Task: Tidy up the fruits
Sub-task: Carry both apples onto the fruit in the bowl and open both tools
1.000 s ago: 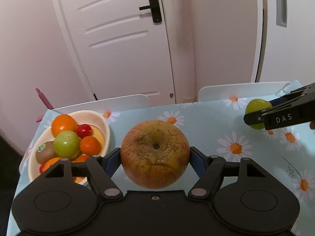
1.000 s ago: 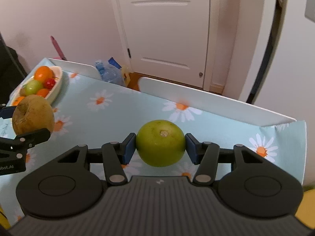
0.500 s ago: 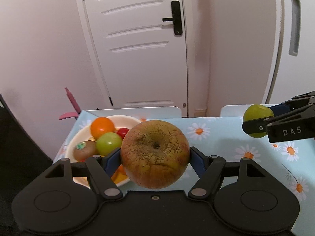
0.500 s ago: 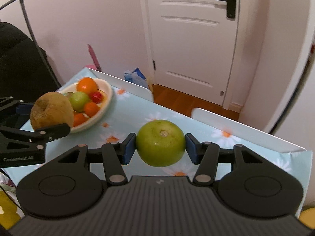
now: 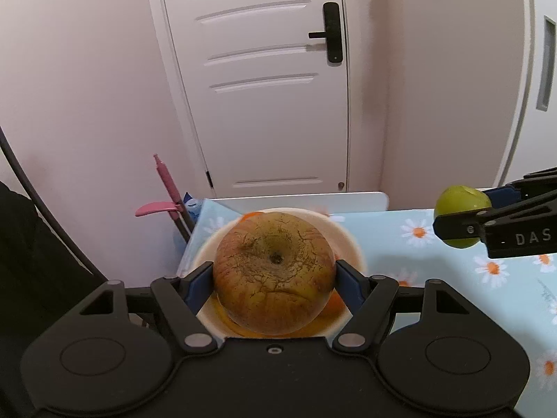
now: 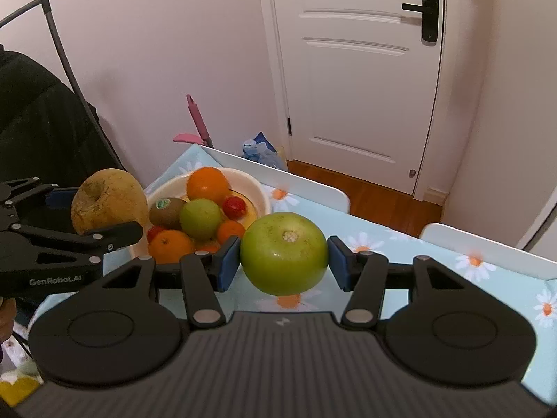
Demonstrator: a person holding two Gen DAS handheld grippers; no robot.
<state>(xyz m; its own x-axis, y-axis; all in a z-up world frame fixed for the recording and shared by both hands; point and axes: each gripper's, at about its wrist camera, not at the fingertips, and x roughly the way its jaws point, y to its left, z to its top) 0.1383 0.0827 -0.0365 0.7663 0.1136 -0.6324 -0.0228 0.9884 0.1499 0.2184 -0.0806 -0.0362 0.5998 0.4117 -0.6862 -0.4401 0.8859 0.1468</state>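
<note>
My left gripper [image 5: 274, 278] is shut on a large brownish russet apple [image 5: 274, 271] and holds it just above the cream fruit bowl [image 5: 343, 235]; the apple hides most of the bowl's fruit. In the right wrist view that apple [image 6: 108, 205] hangs at the bowl's left rim. My right gripper [image 6: 283, 256] is shut on a green apple [image 6: 283, 253], held above the tablecloth right of the bowl [image 6: 259, 193]. The bowl holds oranges [image 6: 208, 185], a kiwi [image 6: 166, 211], a green fruit [image 6: 201, 217] and small red fruits [image 6: 234, 206].
The table has a light blue daisy tablecloth [image 6: 435, 254] and stands near a white door [image 6: 355, 69]. White chair backs [image 6: 278, 177] line the far edge. A pink-handled tool [image 5: 167, 191] and dark fabric [image 6: 38, 118] are at the left.
My left gripper carried the russet apple left until it is over the bowl. My right gripper followed with the green apple toward the bowl. Both stayed shut.
</note>
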